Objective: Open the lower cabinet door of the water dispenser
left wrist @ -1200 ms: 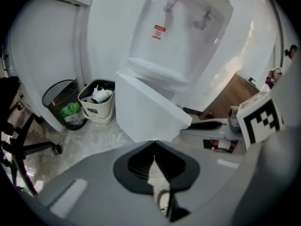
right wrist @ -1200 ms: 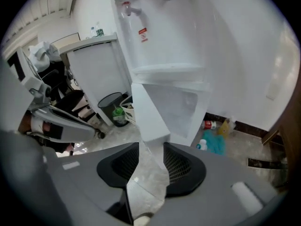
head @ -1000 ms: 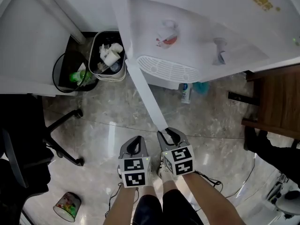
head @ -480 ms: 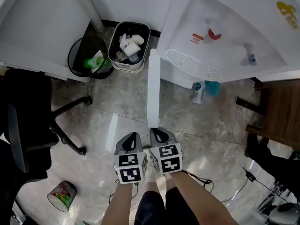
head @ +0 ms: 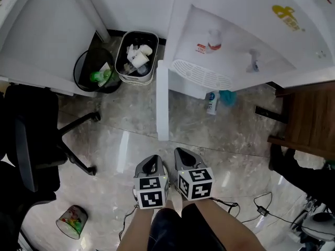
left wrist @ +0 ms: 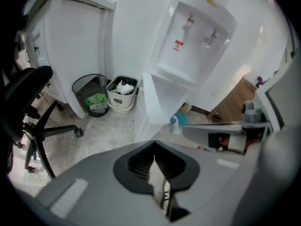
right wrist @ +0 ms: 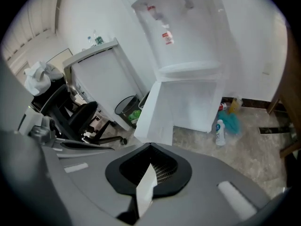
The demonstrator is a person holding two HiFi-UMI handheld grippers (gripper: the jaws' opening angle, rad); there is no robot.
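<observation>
The white water dispenser (head: 230, 41) stands at the upper right of the head view. Its lower cabinet door (head: 162, 103) is swung out toward me and stands edge-on over the floor. Both grippers hang side by side below the door's free end, apart from it. My left gripper (head: 152, 161) is shut with nothing in it. So is my right gripper (head: 183, 153), just below the door's tip. The left gripper view looks past the left gripper (left wrist: 154, 146) at the open door (left wrist: 153, 100). The right gripper view has the right gripper (right wrist: 150, 148) under the door (right wrist: 157, 112).
A white bin full of rubbish (head: 136, 56) and a black mesh bin (head: 94, 72) stand left of the dispenser. A spray bottle (head: 211, 102) and a teal cloth (head: 227, 97) lie by its base. An office chair (head: 36, 140) is at left, wooden furniture (head: 309, 119) at right, cables (head: 261, 208) on the floor.
The door swung from slanted to wide open. My right gripper came off the door's free end and shut. Both grippers drew back toward me.
</observation>
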